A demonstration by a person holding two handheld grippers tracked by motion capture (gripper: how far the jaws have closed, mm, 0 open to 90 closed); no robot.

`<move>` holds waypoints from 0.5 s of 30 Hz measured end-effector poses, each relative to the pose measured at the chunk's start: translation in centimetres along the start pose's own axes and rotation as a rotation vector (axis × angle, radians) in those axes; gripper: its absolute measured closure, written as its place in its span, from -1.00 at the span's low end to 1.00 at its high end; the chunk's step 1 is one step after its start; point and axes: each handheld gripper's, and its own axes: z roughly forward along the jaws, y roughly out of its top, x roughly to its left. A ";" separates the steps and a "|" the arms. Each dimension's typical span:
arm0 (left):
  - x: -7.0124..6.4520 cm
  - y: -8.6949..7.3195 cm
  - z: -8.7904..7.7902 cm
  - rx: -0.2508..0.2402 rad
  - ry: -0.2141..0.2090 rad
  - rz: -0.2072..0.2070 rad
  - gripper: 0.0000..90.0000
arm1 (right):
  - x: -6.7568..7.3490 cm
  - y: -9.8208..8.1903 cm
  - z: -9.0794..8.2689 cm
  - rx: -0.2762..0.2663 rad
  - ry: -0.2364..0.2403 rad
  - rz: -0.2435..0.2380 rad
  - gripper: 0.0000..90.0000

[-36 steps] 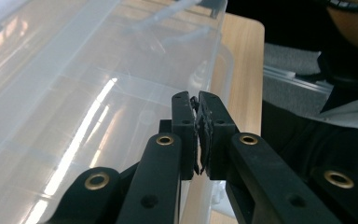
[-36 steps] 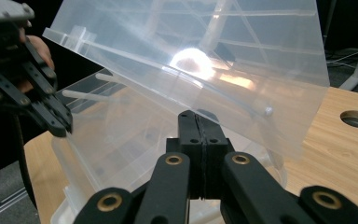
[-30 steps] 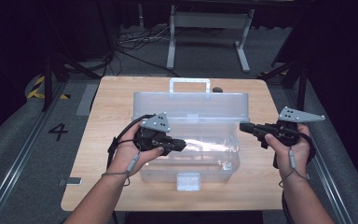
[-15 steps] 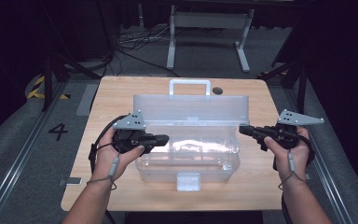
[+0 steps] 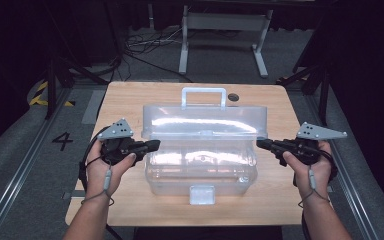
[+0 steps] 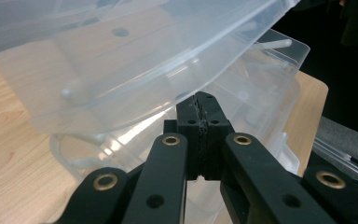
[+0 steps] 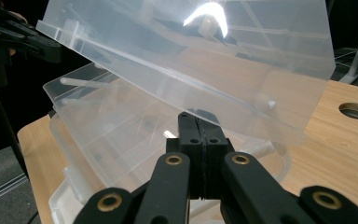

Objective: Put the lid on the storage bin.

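A clear plastic toolbox (image 5: 200,167) stands in the middle of the wooden table (image 5: 125,97). Its lid (image 5: 205,120), with a white handle (image 5: 203,95), is tilted up off the base. My left gripper (image 5: 152,145) is at the box's left end. Its jaws have just closed fully, with nothing between them. In the left gripper view its tips (image 6: 204,100) sit right under the lid's rim (image 6: 121,107). My right gripper (image 5: 260,143) is shut and empty at the box's right end, tips (image 7: 198,119) under the lid's lower edge (image 7: 242,116).
A front latch (image 5: 202,194) hangs from the box's near side. Behind the box the tabletop has a round hole (image 5: 233,97). Stand legs and cables lie on the dark floor beyond the table (image 5: 220,45).
My left gripper has moved left, from in front of the box's middle to its left end. The right gripper has stayed at the right end.
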 end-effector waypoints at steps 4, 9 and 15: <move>0.3 -0.4 -0.2 -0.007 0.006 -0.024 0.98 | 0.3 -0.1 0.0 0.005 -0.001 -0.005 1.00; 0.5 -0.7 -0.4 -0.002 0.019 -0.035 0.99 | 0.5 -0.4 -0.1 0.016 0.004 -0.004 1.00; 0.7 -0.9 -0.3 0.015 0.012 -0.043 0.99 | 0.8 -0.6 -0.1 0.052 -0.015 -0.017 1.00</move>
